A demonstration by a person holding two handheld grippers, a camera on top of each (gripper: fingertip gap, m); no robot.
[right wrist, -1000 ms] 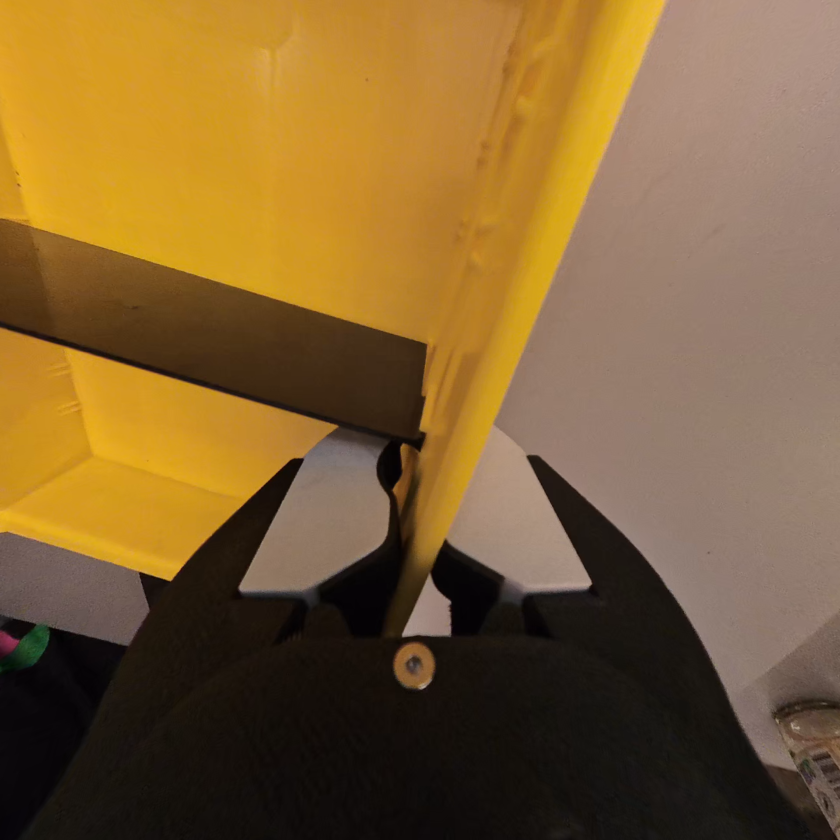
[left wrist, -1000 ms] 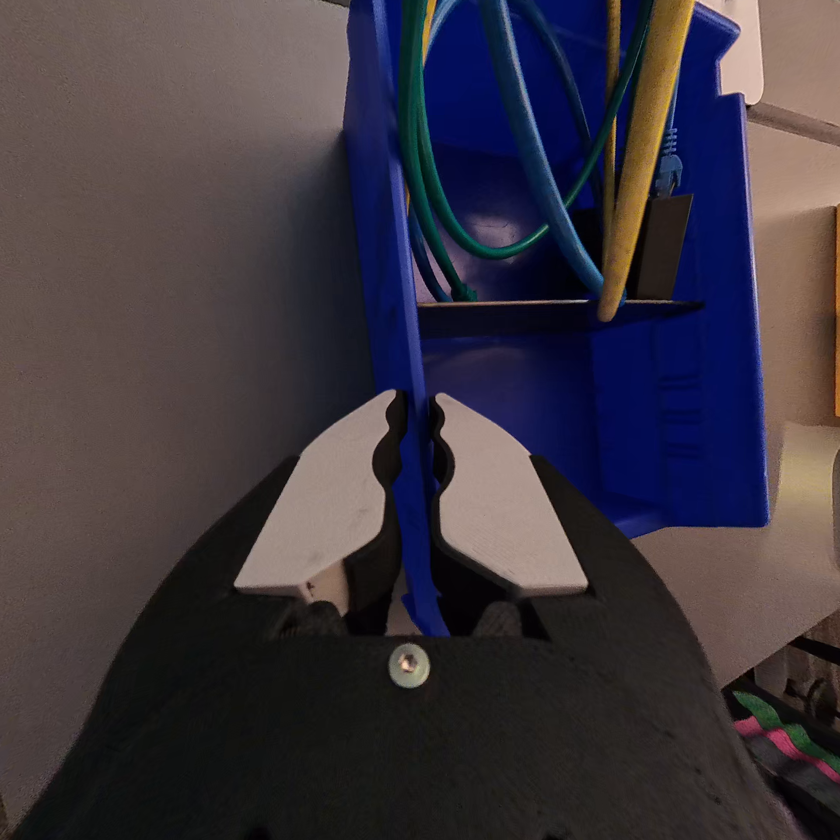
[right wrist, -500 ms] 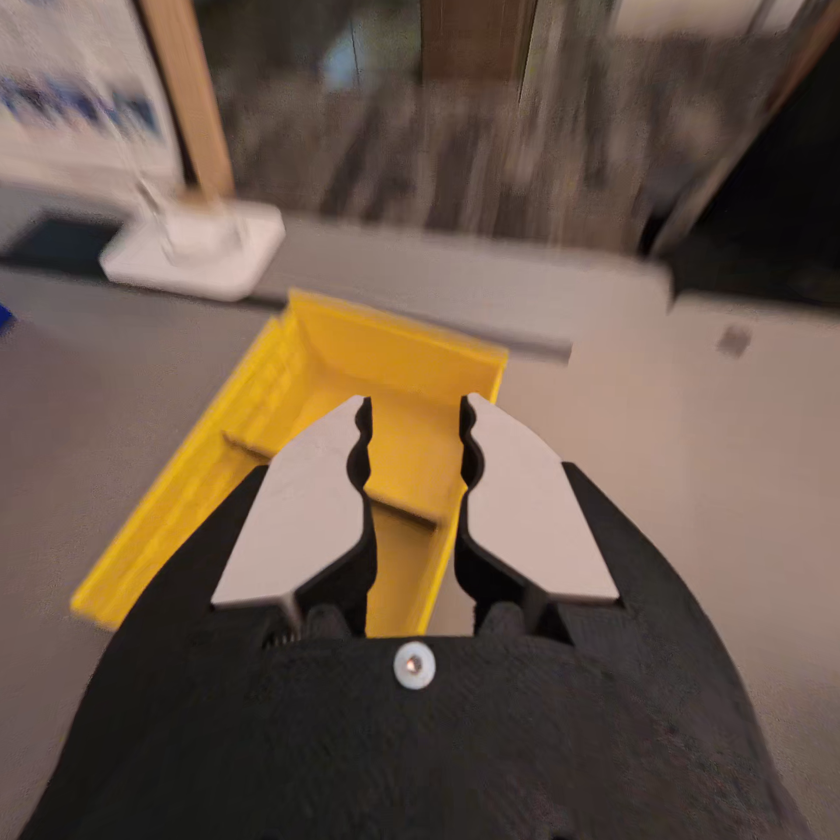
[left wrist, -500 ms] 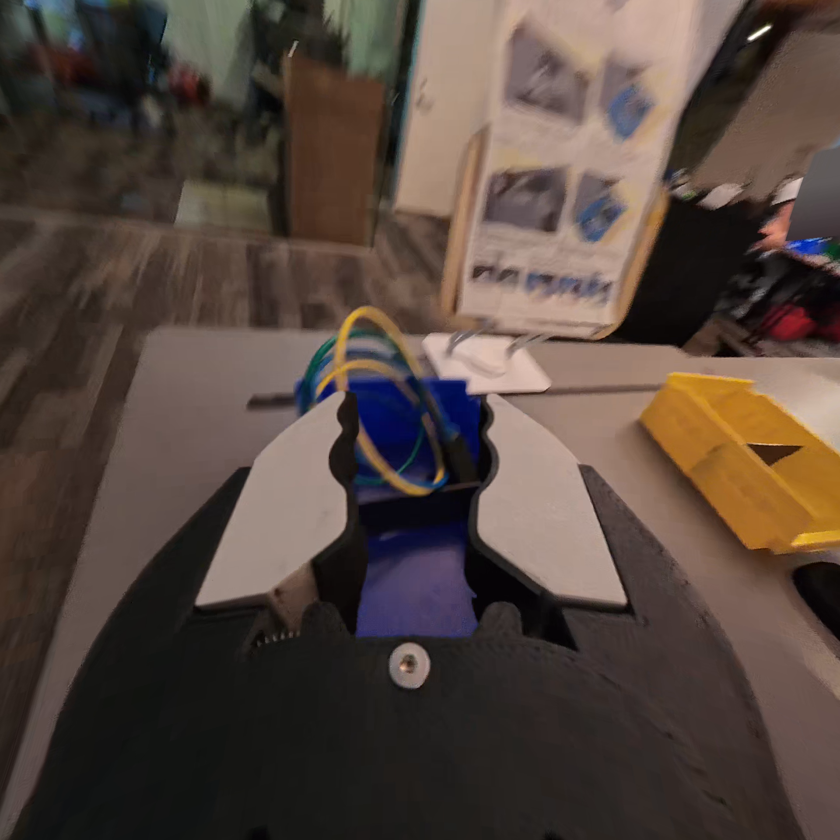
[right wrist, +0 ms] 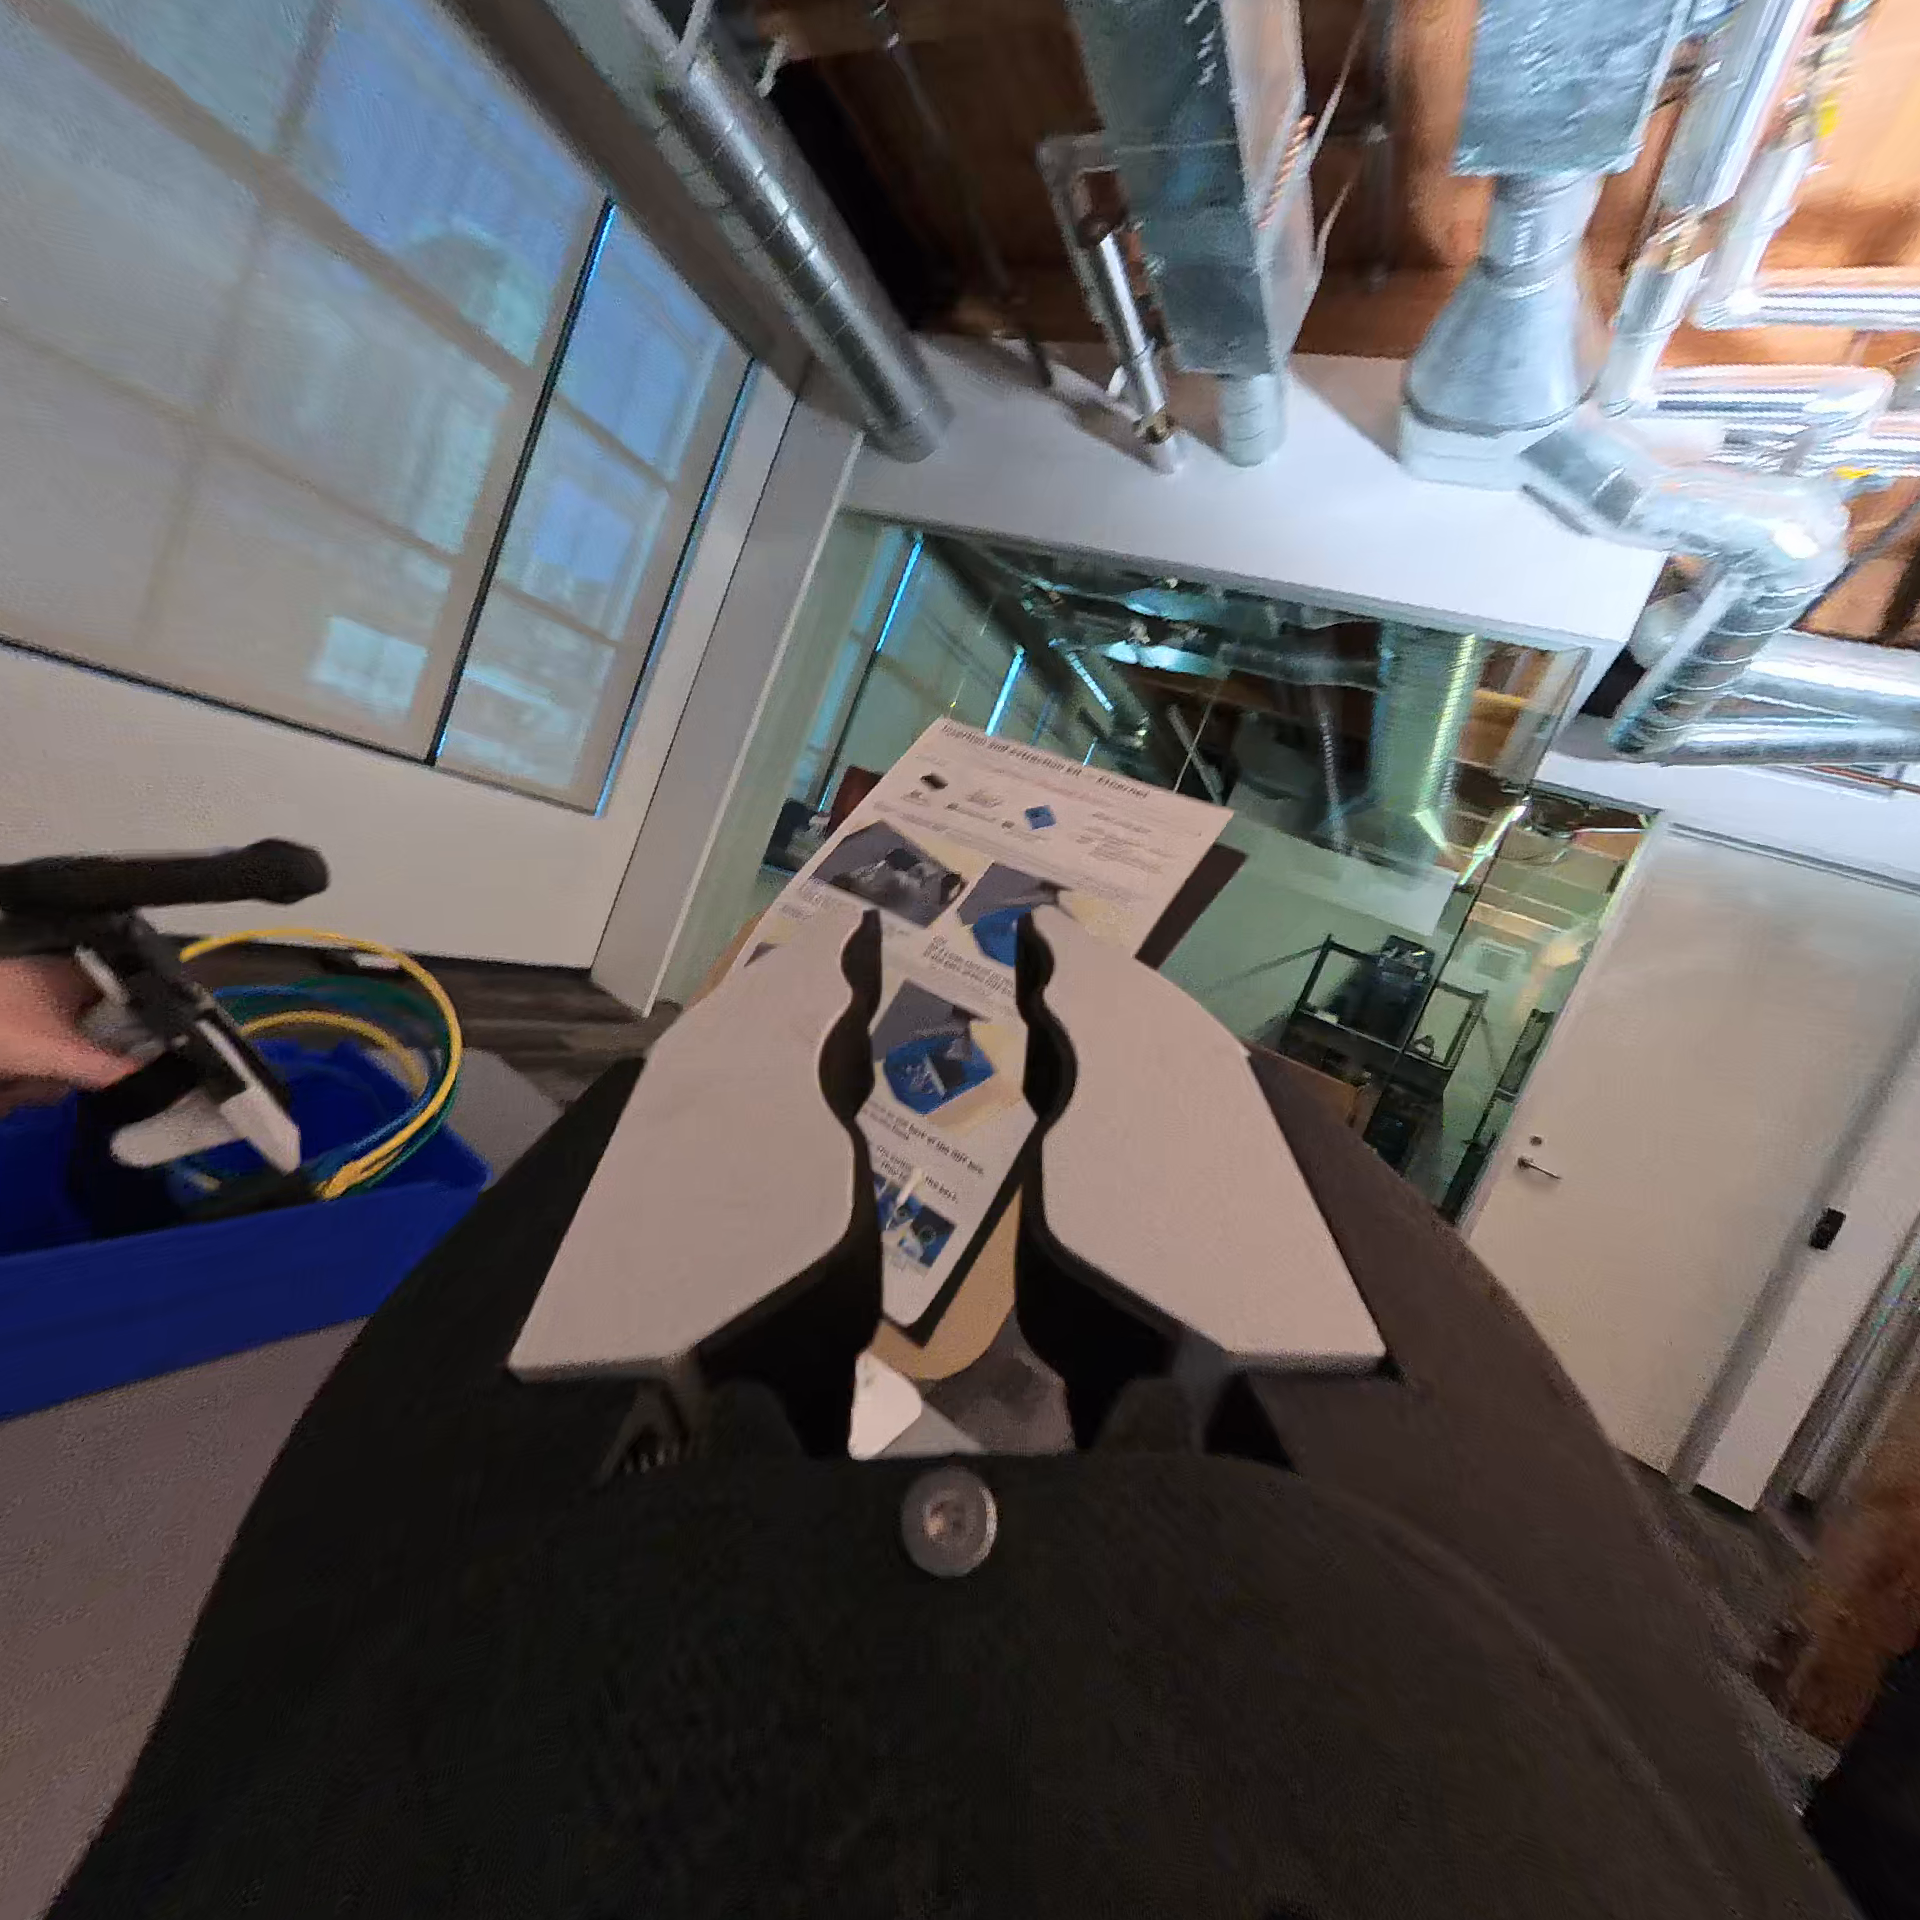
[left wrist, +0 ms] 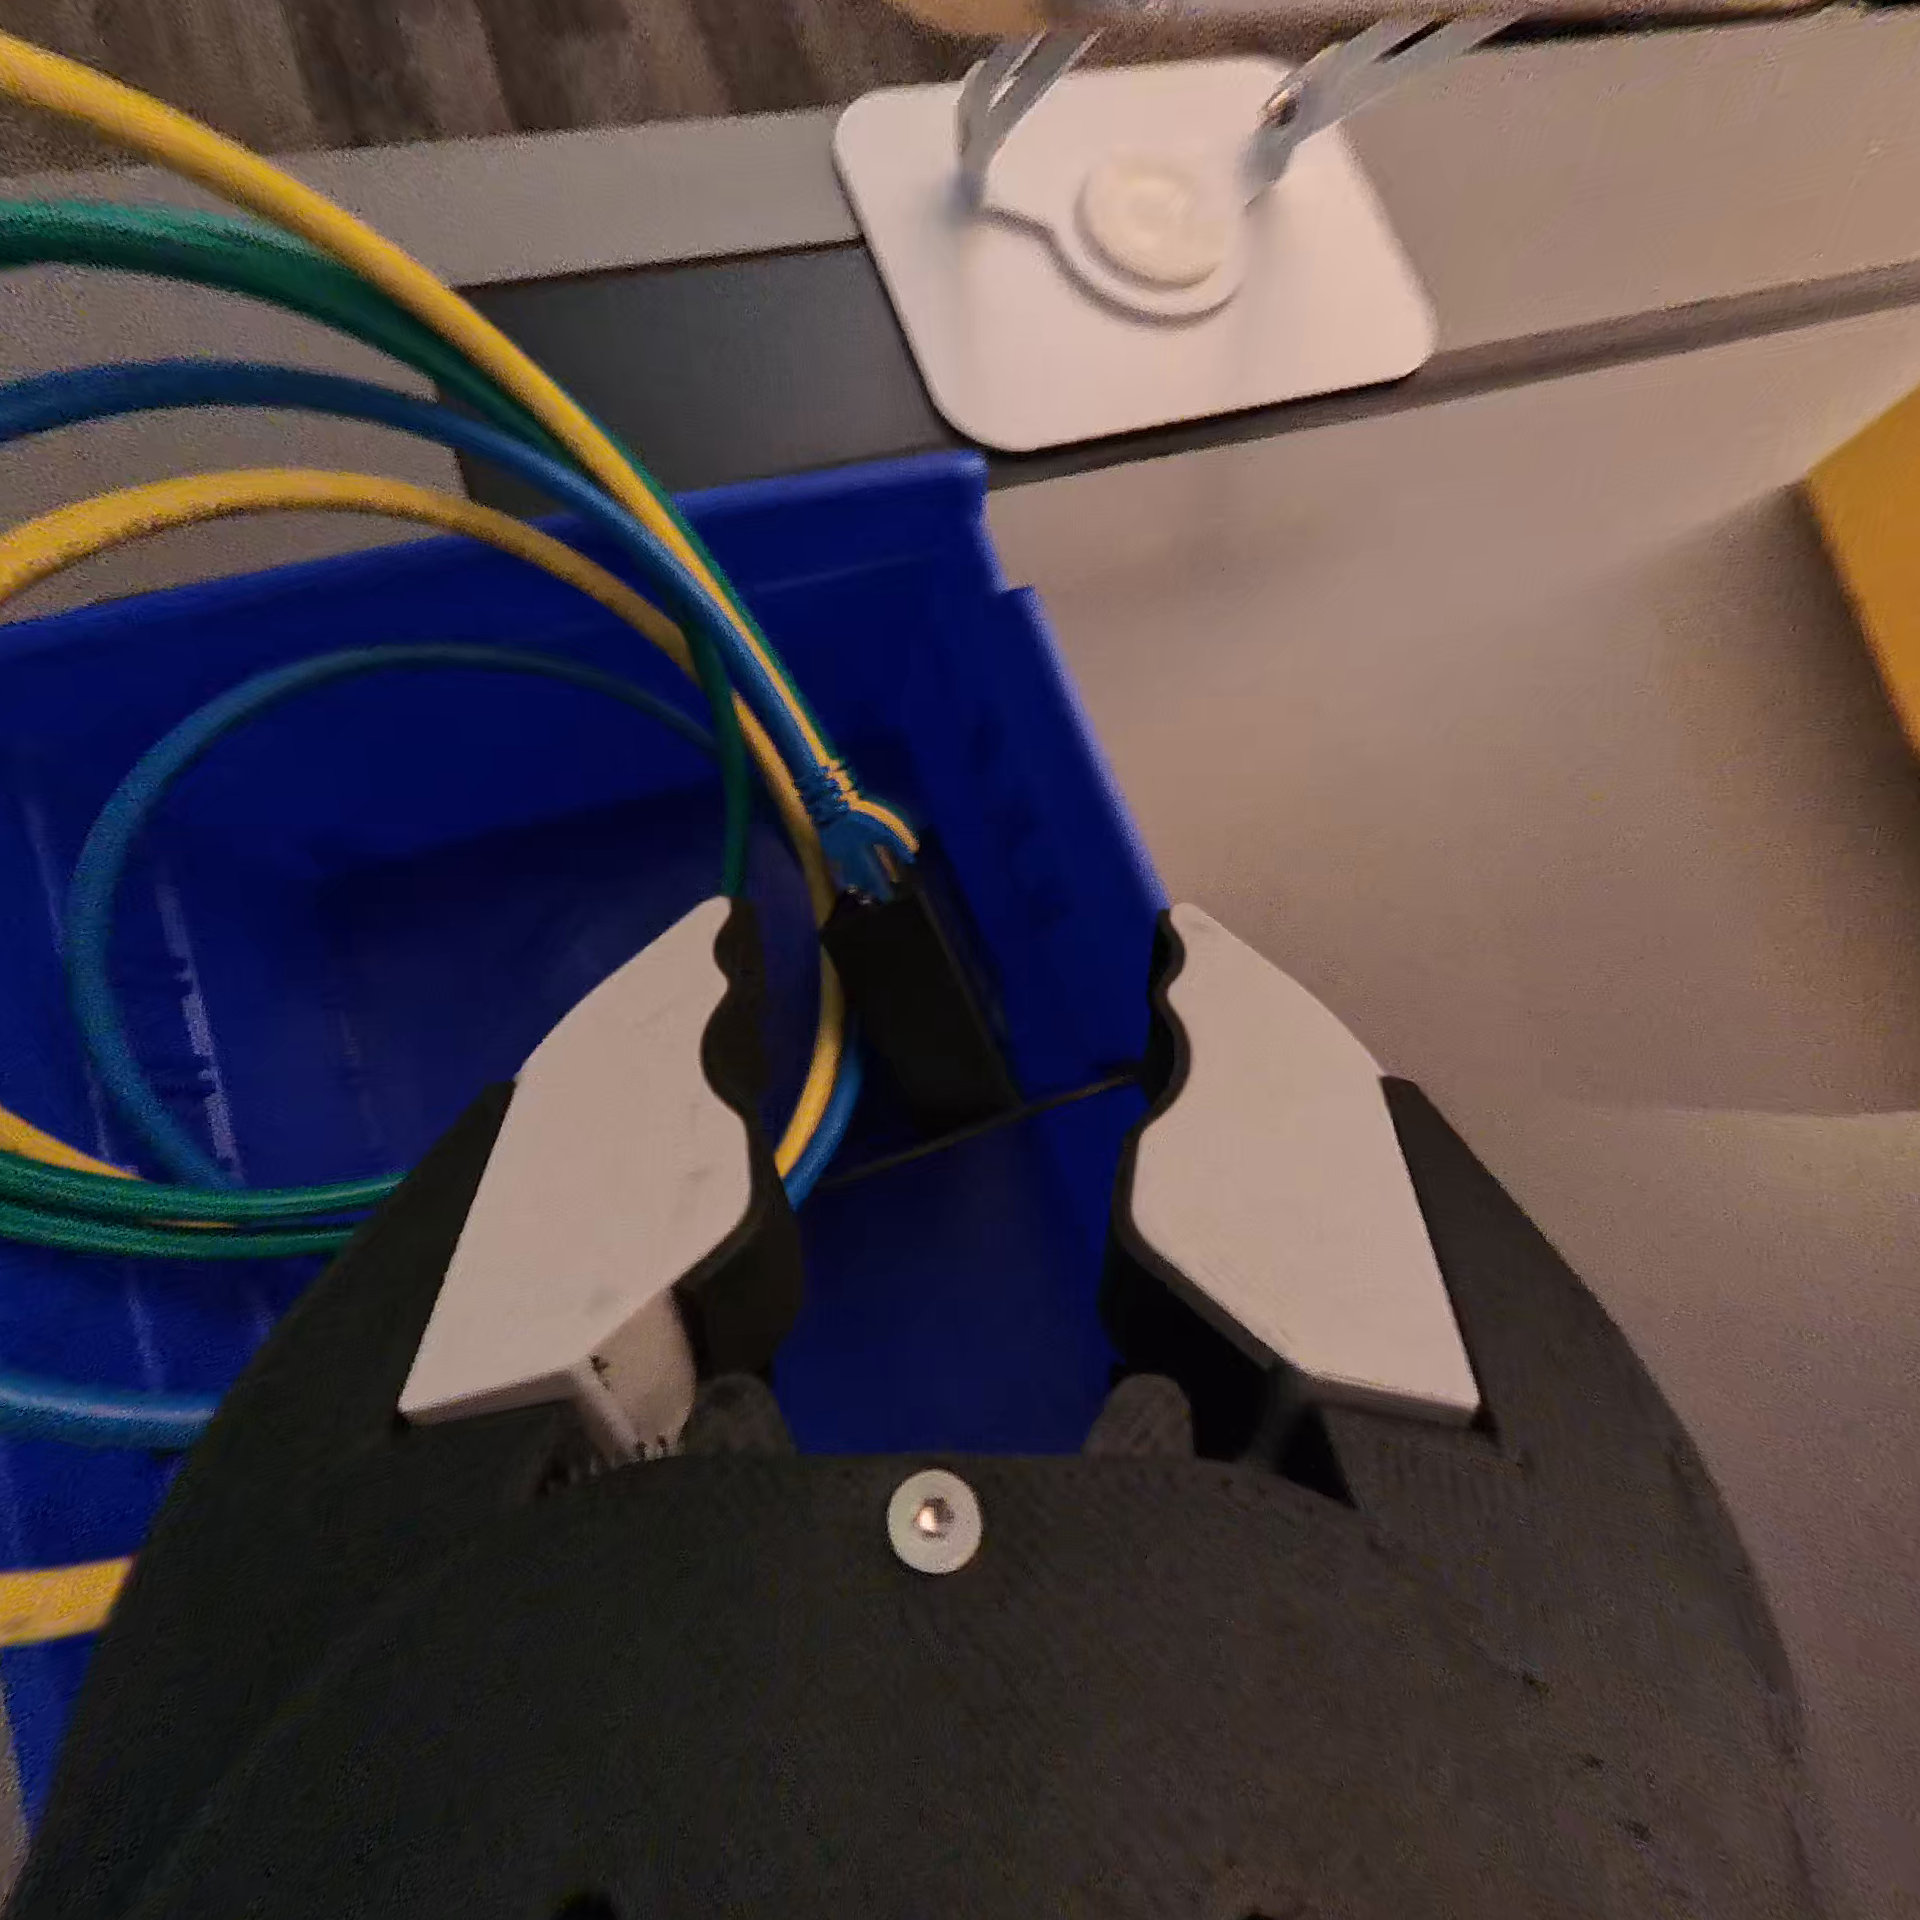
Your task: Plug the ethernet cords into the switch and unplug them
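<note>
My left gripper point(left wrist: 951, 925) is open and empty, pointing down into a blue bin point(left wrist: 520, 790). Looped yellow, green and blue ethernet cords point(left wrist: 582, 488) lie in the bin. A black switch point(left wrist: 914, 997) stands against the bin's right wall, just beyond my fingertips. A blue plug point(left wrist: 857, 847) sits at its top end. My right gripper point(right wrist: 945, 925) is partly open and empty, tilted up toward the room. The right wrist view shows the left gripper point(right wrist: 208, 1112) dipping into the blue bin point(right wrist: 208, 1278) among the cords point(right wrist: 416, 1039).
The grey table point(left wrist: 1455, 727) carries a white stand base point(left wrist: 1132, 249) behind the bin and a yellow bin's corner point(left wrist: 1870, 561) at the right. A poster board point(right wrist: 1081, 831) stands beyond the table. A hand point(right wrist: 42, 1029) holds the left gripper. About 50 centimetres separates my left fingertips from my right.
Both grippers let go of the bin walls and opened. The left one moved over the blue bin toward the switch. The right one swung up from the yellow bin to face the room.
</note>
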